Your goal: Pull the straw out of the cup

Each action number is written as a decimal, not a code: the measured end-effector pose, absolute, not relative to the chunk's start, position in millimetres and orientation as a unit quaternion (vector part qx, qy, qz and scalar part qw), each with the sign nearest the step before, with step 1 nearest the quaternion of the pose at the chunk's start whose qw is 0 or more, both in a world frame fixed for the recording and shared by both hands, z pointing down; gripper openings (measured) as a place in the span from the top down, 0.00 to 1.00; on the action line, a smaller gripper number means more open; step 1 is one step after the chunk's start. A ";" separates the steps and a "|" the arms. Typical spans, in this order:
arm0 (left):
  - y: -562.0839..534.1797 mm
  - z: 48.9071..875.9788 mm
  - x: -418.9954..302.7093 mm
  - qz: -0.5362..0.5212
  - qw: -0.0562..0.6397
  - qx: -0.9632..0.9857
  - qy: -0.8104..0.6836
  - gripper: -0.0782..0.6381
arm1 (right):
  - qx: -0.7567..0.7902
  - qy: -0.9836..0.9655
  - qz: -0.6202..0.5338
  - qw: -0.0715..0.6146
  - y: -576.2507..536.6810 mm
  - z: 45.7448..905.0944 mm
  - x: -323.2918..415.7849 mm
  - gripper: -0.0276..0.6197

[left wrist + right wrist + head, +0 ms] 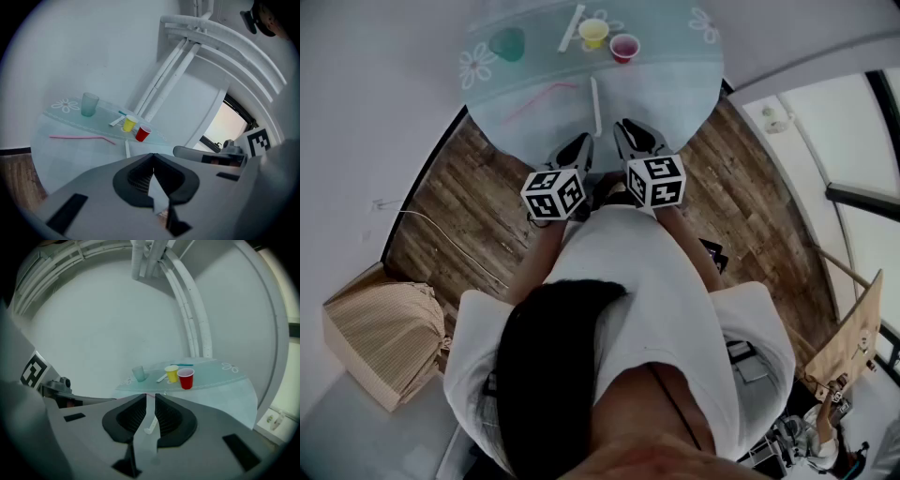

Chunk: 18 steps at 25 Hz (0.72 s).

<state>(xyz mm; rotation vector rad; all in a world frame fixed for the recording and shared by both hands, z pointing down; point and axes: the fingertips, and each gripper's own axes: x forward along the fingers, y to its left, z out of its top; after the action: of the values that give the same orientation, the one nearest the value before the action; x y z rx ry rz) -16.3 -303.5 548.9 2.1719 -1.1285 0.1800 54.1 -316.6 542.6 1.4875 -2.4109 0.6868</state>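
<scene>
On the round glass table (675, 89) stand a green cup (508, 42), a yellow cup (593, 33) and a red cup (624, 47); I see no straw in any of them. A pink straw (539, 101) and a white straw (594, 105) lie flat on the glass nearer me. Both grippers hover at the table's near edge, short of the cups. My left gripper (581, 141) has its tips together with nothing between them (153, 154). My right gripper (628, 127) keeps a narrow gap (150, 394), nothing gripped; a white straw (150, 426) on the table shows through it.
A flat white wrapped straw (572, 26) lies beside the yellow cup, and a thin teal stick (183, 364) lies behind the cups. The wall curves close behind the table. Wooden floor (750, 197), a cardboard box (380, 328) and a paper bag (853, 347) surround the person.
</scene>
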 end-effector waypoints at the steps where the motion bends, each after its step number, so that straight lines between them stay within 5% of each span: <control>1: -302.6 548.6 -15.7 0.069 0.335 0.833 -0.435 0.88 | 0.509 -0.823 0.226 0.113 -316.5 540.2 54.6 0.85; 18: -294.8 539.6 1.9 0.072 0.300 0.841 -0.444 0.88 | 0.512 -0.825 0.205 0.123 -295.0 546.1 52.9 0.90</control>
<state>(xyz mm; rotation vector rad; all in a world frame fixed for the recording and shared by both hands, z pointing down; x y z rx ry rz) 1.9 -294.8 539.6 2.2341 -1.1785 0.1921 52.9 -295.0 546.1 1.4926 -2.4081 0.5996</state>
